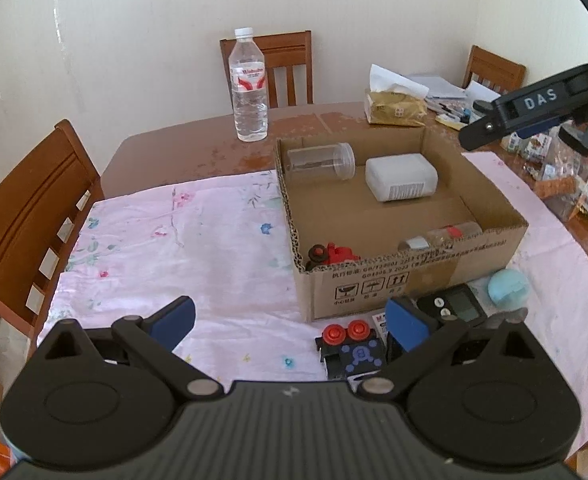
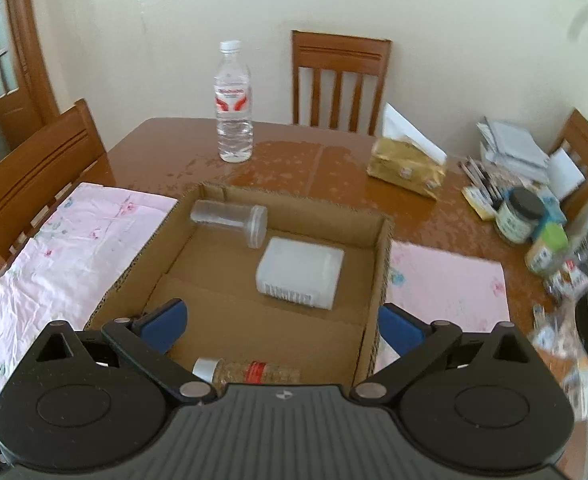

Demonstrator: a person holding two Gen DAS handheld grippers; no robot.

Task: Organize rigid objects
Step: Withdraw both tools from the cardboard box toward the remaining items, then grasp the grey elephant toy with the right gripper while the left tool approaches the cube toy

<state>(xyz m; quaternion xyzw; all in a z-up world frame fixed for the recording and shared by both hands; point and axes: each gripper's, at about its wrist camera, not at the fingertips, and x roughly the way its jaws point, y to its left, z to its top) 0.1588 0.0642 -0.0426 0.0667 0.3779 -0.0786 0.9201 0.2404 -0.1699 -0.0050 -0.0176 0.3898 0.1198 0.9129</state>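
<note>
Open cardboard box (image 1: 413,280) on the cloth holds: clear jar (image 1: 321,161) on its side at far left, white rectangular container (image 1: 401,177) lying flat beside it, spice bottle w/ red band (image 2: 250,372) on its side at near wall, red toy (image 1: 333,255) in near-left corner. Outside, touching box front: black toy w/ two red knobs (image 1: 349,350), black digital timer (image 1: 453,307), pale-blue ball (image 1: 507,286).

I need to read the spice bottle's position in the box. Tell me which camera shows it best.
The right wrist view. There the spice bottle lies on its side against the near wall of the cardboard box, silver cap, red label and grainy contents showing. In the left wrist view the box's front wall hides most of it; only its top edge shows.
</note>
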